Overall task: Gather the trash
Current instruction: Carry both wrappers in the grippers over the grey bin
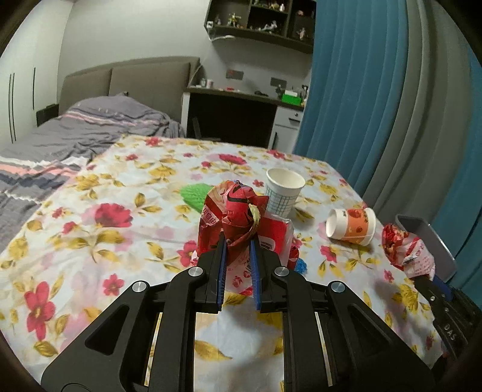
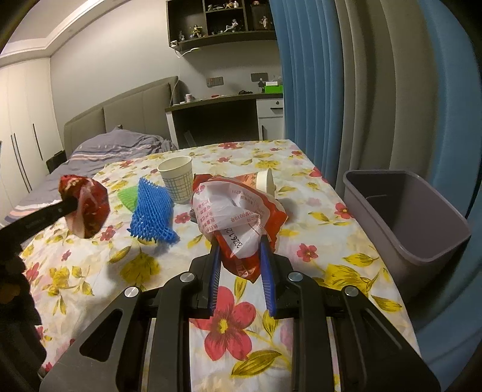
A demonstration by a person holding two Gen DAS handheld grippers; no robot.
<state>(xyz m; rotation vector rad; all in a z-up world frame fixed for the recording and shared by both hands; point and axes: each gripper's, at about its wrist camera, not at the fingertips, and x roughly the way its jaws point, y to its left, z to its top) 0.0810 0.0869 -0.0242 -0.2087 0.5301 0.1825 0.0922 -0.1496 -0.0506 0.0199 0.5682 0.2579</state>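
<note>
Both grippers clamp wrappers: left [image 1: 238, 241], right [image 2: 239, 244] w/ wrapper [image 2: 238, 211]. Bin [image 2: 421, 241] right of fingers; release over it.

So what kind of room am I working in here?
Most likely a bedroom: a bed with a padded headboard lies behind the floral table, with a desk and a shelf of figurines by the curtain.

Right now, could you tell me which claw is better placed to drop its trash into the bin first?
Right. The right claw holds a crumpled wrapper with the grey bin open just beside it at the table edge. The left claw holds its red wrapper over the table's middle, farther from the bin.
</note>
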